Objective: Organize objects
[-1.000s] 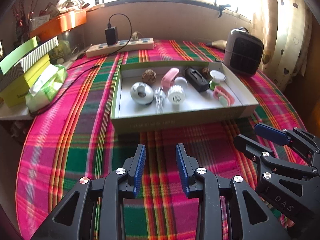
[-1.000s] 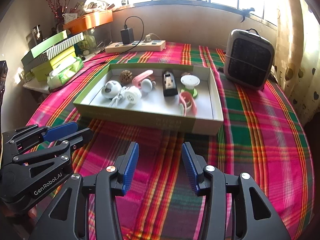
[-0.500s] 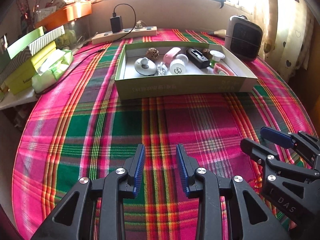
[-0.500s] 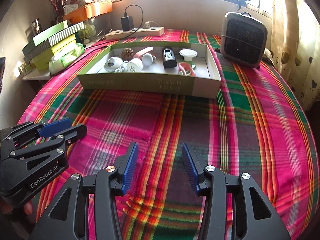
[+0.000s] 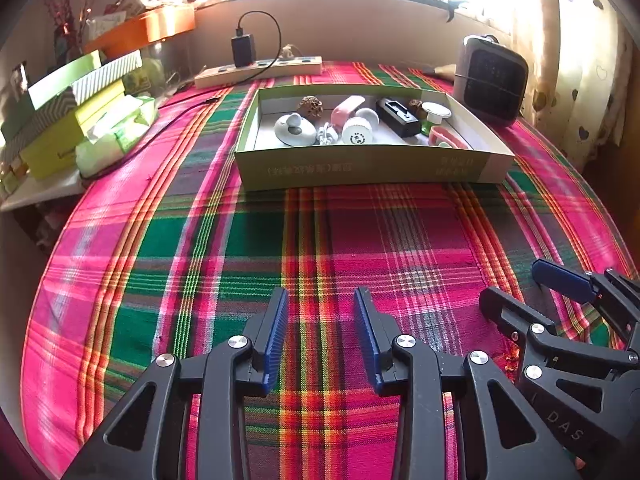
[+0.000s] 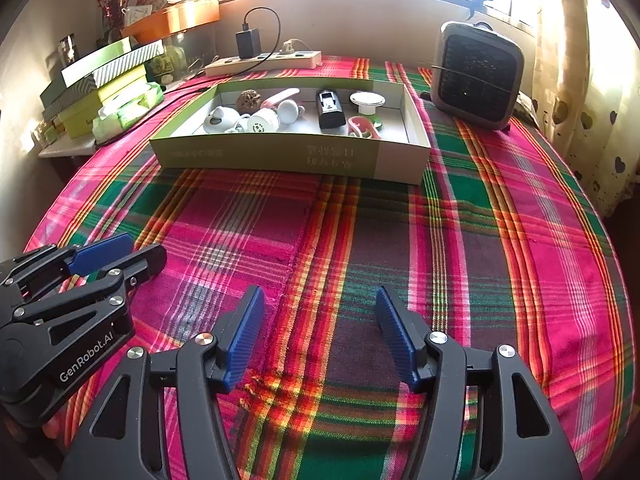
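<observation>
A shallow green cardboard box (image 5: 360,168) (image 6: 280,158) sits at the far middle of the plaid table. It holds several small items: a white round gadget (image 5: 294,130), a brown pinecone (image 5: 310,106), a white plug (image 5: 357,131), a pink case (image 5: 347,108), a black rectangular block (image 5: 398,117) and a pink ring (image 5: 446,138). My left gripper (image 5: 320,300) is open and empty, low over the cloth near the front edge. My right gripper (image 6: 320,304) is open and empty beside it, wider apart.
A grey heater (image 6: 478,76) stands at the back right. A power strip (image 5: 260,70) with a black charger lies along the back wall. Stacked green boxes and a tissue pack (image 5: 116,132) sit at the left, off the table's edge. Curtains hang on the right.
Both grippers have pulled back from the box and dropped lower over the cloth, then tilted up slightly. The right gripper's jaws have opened wider. The box's contents have not moved.
</observation>
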Tool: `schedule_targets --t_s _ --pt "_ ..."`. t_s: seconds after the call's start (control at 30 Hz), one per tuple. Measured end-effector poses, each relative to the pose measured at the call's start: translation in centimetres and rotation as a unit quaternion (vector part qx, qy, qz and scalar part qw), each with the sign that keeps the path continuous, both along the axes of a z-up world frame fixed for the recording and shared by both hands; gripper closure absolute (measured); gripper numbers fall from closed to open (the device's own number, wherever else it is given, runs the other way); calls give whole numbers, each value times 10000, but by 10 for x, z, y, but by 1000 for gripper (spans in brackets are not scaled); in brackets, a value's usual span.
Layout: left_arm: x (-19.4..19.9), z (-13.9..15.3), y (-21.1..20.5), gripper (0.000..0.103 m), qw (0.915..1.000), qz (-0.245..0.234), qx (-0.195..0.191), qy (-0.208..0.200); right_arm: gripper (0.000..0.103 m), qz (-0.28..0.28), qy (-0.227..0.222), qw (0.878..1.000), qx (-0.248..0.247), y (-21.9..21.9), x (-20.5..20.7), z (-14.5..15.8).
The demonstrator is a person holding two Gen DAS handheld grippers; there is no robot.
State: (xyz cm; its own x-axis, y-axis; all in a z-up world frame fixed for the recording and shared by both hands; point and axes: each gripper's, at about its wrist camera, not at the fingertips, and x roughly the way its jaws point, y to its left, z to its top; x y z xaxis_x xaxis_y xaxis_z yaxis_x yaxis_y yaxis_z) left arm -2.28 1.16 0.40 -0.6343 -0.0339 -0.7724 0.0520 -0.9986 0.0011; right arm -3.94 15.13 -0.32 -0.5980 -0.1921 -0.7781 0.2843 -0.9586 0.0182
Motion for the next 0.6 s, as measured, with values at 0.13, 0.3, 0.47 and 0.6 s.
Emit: schedule_targets --t_s 0.13,0.3,0.47,0.6 --pt "1 0 0 71 10000 9 22 3 43 9 5 10000 69 -2 0 0" --pt "1 0 0 70 10000 3 31 1 41 17 2 10000 75 -2 0 0" --pt "1 0 0 70 10000 6 31 1 40 4 0 10000 78 -1 0 -1" --pt "1 0 0 69 10000 6 24 1 40 1 0 10000 80 -1 -1 -1"
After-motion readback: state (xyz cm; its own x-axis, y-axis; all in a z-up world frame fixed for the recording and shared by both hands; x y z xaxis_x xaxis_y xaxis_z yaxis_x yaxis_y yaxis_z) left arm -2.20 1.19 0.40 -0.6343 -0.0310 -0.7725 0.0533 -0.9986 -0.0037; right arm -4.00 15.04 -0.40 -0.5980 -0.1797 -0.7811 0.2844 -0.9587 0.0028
